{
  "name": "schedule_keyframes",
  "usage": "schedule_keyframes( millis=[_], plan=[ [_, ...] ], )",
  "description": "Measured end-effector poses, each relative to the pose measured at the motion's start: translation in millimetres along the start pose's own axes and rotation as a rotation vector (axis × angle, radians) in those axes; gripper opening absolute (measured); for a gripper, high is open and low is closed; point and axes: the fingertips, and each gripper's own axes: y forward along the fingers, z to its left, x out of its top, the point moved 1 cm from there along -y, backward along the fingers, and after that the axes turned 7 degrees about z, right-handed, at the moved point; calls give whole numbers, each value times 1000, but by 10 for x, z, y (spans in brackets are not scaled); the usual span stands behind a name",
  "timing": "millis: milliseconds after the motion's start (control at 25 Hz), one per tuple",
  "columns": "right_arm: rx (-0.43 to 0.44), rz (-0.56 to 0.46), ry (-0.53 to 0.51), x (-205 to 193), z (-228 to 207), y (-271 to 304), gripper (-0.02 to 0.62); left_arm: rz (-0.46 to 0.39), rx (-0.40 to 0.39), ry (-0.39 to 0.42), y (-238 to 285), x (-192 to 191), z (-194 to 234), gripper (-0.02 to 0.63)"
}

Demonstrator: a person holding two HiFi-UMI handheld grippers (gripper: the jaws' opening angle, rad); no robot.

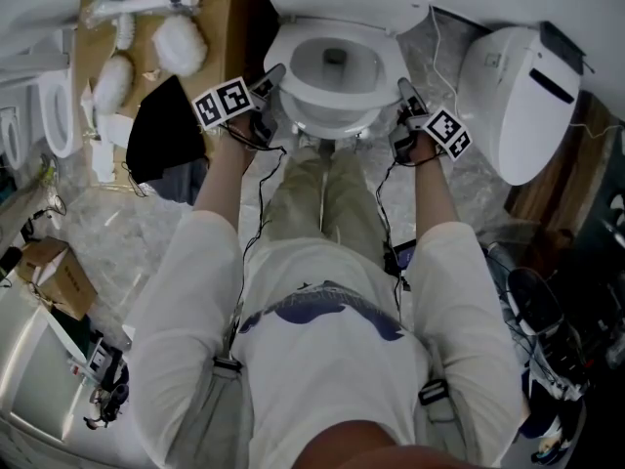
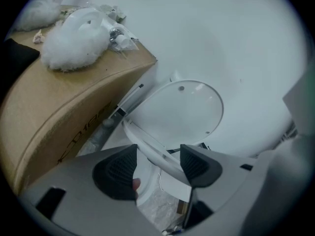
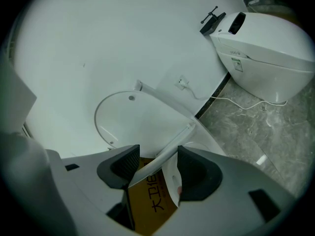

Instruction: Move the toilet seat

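Best raised evenly on both sides, so that the ring swings about its rear hinge without twisting. No harder squeeze than needed, since the rim looks thin and smooth and could flex or slip off the pads. Left hand-held gripper point(image 2: 158, 162) set wide yet seemingly pinching the toilet seat point(image 2: 134, 134), whose rim runs slantwise between the two dark ribbed pads and meets the right-hand one. Right hand-held gripper point(image 3: 157, 165) much the same, with the opposite rim crossing between its pads and apparently bearing on them. Worth minding the arc: ahead of both grippers stands the lid point(image 2: 179, 109), already tipped up, so a gentle finish against it rather than a knock. Seat itself a slim, glossy white ring, seen nearly edge-on and apparently lifted a little off the bowl point(image 1: 312, 74), lying between the two grippers with one on each flank. Just beside the left gripper, a cardboard box point(image 2: 59, 117) topped with white fluffy wads, near but outside the likely path. Off to the right gripper's side, a second white toilet point(image 3: 266, 48) on the marbled floor, well apart.
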Motion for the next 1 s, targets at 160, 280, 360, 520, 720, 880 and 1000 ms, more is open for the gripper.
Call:
schedule_keyframes(
  millis=[160, 280, 360, 520, 720, 880, 1000],
  plan=[
    [-11, 3, 6, 50, 36, 7, 250, -12, -8, -16, 0, 56, -40, 261],
    [-14, -5, 15, 78, 65, 14, 250, -19, -7, -27, -5, 95, -56, 261],
    [-12, -16, 29, 110, 81, 14, 250, -28, -8, -39, -3, 124, -74, 261],
    [-10, -30, 57, 194, 114, 26, 252, -50, -11, -64, 8, 209, -126, 262],
    [-15, -24, 85, 276, 176, 57, 253, -70, -12, -94, 13, 314, -166, 264],
    [-21, -21, 108, 353, 221, 87, 253, -86, -9, -114, 26, 408, -203, 268],
    [-33, -1, 117, 405, 239, 110, 253, -92, -4, -126, 42, 467, -229, 272]
  ],
)
